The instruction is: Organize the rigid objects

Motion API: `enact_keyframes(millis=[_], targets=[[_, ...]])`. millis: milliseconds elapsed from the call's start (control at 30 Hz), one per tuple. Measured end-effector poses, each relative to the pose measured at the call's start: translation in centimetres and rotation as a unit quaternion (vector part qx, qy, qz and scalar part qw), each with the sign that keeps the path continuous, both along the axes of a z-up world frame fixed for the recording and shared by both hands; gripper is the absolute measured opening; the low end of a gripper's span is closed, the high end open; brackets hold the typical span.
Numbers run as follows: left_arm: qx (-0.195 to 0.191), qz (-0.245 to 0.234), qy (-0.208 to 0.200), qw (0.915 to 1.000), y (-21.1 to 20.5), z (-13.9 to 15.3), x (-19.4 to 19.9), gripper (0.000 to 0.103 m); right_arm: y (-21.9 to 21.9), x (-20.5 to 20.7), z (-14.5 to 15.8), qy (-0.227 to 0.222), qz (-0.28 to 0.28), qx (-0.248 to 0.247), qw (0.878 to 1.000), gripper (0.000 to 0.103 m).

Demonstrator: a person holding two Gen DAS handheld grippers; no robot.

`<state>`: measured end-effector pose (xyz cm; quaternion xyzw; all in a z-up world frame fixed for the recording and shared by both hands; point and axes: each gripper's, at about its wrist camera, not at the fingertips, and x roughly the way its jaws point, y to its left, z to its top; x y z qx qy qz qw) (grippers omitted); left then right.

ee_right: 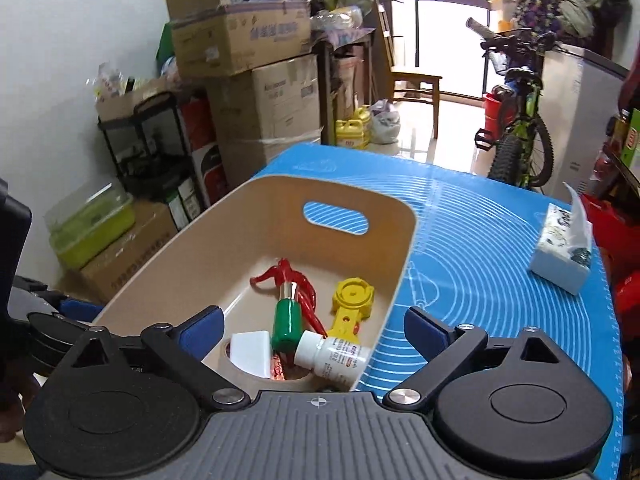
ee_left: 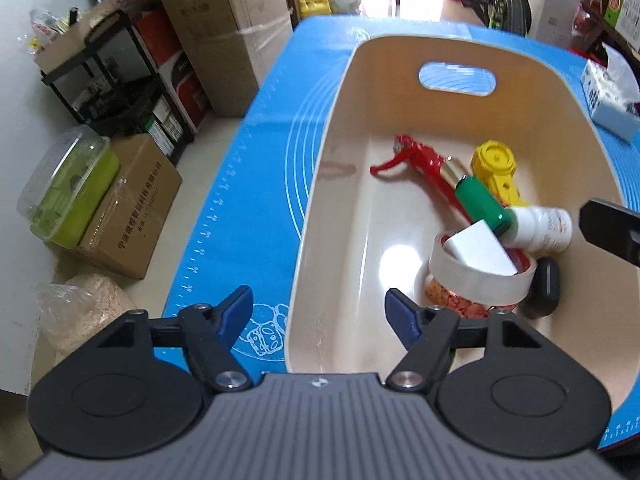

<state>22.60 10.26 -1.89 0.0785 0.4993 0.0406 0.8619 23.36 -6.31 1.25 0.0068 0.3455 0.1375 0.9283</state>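
Both claws stand wide open with nothing between their pads, the left claw (ee_left: 319, 312) poised over the near end of the beige bin (ee_left: 456, 46) and the right claw (ee_right: 313, 330) over its near right corner. The rigid objects are gathered inside toward 4 o'clock in the left view: white bottle (ee_left: 540, 226), green tube (ee_left: 482, 204), yellow part (ee_left: 494, 164), red tool (ee_left: 416, 160) and tape roll (ee_left: 476, 280) holding a white block (ee_left: 482, 248). Piled that way they look dropped in, so sorting seems largely finished; only a tissue pack (ee_right: 562, 258) remains at 2 o'clock on the blue-matted table (ee_right: 480, 248).
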Motion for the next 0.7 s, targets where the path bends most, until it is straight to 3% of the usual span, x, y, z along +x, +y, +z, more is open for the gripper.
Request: enact_keyframes(millis=[367,567,700], targets=[[0.007,0.005,-0.034,0.9994,-1.4,3.6,-4.4,0.08,-3.2,-4.8,2.9,-0.006,-0.051,-0.001,0.999,0.101],[0.0,-0.005,-0.054,0.9985,-2.6,5.2,-7.7,0.081,-4.2,-8.4,4.2,-0.014,-0.06,-0.008,0.998,0.101],[0.016,-0.009,-0.077,0.9969,-3.5,6.3,-9.9,0.084,-4.8,-10.6,4.7,-0.015,-0.061,0.0,0.998,0.101]])
